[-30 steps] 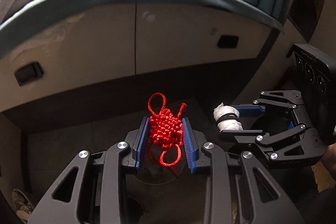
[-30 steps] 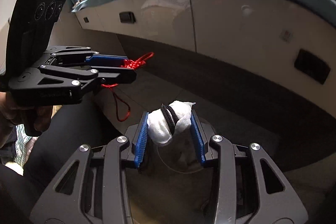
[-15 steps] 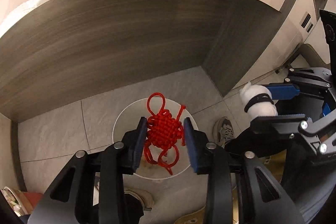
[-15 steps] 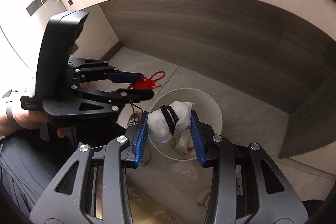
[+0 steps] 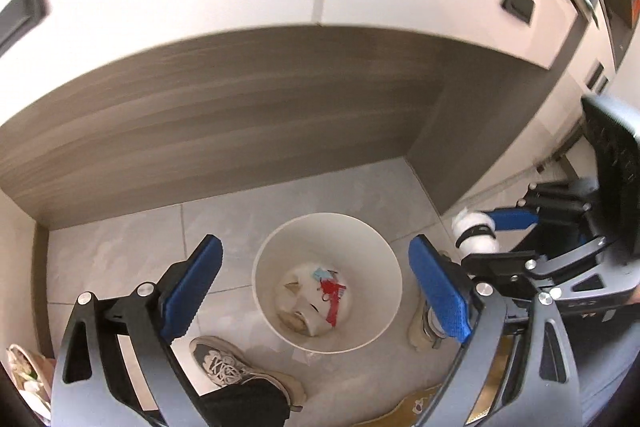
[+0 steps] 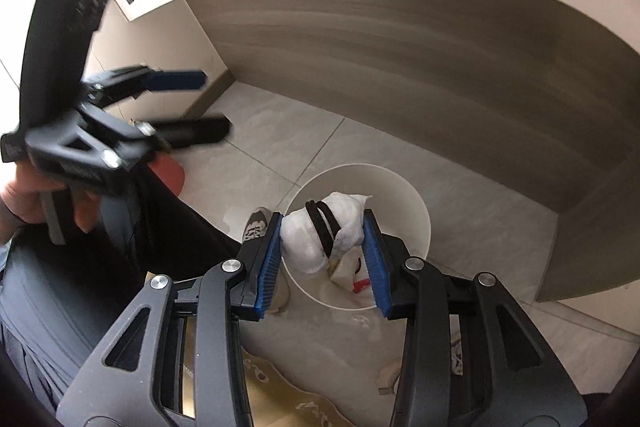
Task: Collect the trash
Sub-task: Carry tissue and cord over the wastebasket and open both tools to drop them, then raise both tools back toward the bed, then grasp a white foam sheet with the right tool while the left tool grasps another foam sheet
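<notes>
left tool [image 5: 316, 283] just spread wide, empty | red knot [image 5: 331, 301] in white bin [image 5: 384, 311] | our right tool [image 6: 323, 251] grips banded tissue wad [image 6: 316, 239] above bin

The left tool [image 5: 312, 277], its jaws just opened wide with nothing between them, hangs over a white bin [image 5: 384, 255] on the floor [image 5: 120, 251]. A red knot [image 5: 331, 297] lies inside among pale trash.

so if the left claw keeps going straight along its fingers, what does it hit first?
Probably the white bin: its mouth sits centred between the open left claw. Nothing shows in between; depth is unclear.
</notes>
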Available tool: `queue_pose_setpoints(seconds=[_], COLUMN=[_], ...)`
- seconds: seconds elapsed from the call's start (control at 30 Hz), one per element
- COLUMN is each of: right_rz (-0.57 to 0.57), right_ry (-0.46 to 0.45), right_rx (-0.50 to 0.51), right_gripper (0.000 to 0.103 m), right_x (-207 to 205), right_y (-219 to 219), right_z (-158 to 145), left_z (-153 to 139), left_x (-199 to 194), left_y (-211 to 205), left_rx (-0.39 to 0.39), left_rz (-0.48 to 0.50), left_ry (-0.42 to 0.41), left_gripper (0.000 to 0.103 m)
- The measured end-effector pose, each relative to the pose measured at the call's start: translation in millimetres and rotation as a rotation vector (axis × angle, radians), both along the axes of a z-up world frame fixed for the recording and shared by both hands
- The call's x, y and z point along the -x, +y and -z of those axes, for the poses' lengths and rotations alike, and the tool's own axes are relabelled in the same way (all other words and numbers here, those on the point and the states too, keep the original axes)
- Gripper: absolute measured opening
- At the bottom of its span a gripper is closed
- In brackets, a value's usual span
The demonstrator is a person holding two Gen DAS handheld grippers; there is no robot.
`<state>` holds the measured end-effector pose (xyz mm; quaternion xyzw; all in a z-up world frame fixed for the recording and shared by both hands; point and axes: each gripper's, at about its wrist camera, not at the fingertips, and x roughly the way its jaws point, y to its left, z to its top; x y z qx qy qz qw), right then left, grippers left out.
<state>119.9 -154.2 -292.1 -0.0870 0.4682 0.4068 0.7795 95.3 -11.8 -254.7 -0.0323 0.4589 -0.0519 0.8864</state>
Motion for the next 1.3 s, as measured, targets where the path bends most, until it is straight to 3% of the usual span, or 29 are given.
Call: queue_pose_setpoints(seconds=[0.07, 0.13, 0.17, 0.2, 0.47, 0.57, 0.7, 0.87, 1.03, 1.2, 1.3], right_rz=[-0.004, -0.011, -0.002, 0.010, 0.064, 0.072, 0.083, 0.122, 0.183, 0.242, 0.257], right_ry=[-0.013, -0.016, -0.031, -0.049, -0.132, -0.179, -0.246, -0.359, -0.396, -0.357, -0.323], right_rx=[0.009, 0.016, 0.022, 0.023, -0.027, -0.086, -0.189, -0.211, -0.143, -0.138, -0.143], right_gripper=[0.041, 0.062, 0.080, 0.085, 0.086, 0.097, 0.098, 0.098, 0.098, 0.098, 0.098], right_x=[-0.2, -0.6, -1.6, 1.3, 0.2, 1.0, 2.0, -8.2, -51.0, -123.5, -168.0], right_y=[6.8, 10.4, 10.6, 10.2, -7.6, -18.5, -30.7, -39.3, -28.4, -16.4, 2.9], right_z=[0.2, 0.2, -0.9, -4.1, -50.8, -87.1, -147.8, -219.2, -260.7, -288.2, -297.0], left_z=[-7.0, -14.0, -17.5, -20.4, -54.3, -76.3, -117.7, -176.8, -224.3, -256.2, -262.7], left_x=[2.6, 6.6, 7.9, 7.0, 13.0, 11.6, 6.4, -13.1, -45.3, -98.6, -133.3], left_y=[11.6, 19.8, 23.5, 25.9, 32.0, 26.9, 13.9, 10.5, 12.8, 24.1, 35.2], left_rx=[0.008, 0.013, 0.014, 0.016, 0.029, 0.017, -0.034, -0.052, -0.066, -0.080, -0.027], left_rz=[-0.025, -0.046, -0.056, -0.064, -0.093, -0.079, -0.048, -0.049, -0.061, -0.072, -0.064], left_ry=[-0.013, -0.026, -0.033, -0.039, -0.099, -0.129, -0.195, -0.278, -0.325, -0.299, -0.265], left_gripper=[0.093, 0.093, 0.093, 0.093, 0.093, 0.093, 0.094, 0.097, 0.097, 0.097, 0.097])
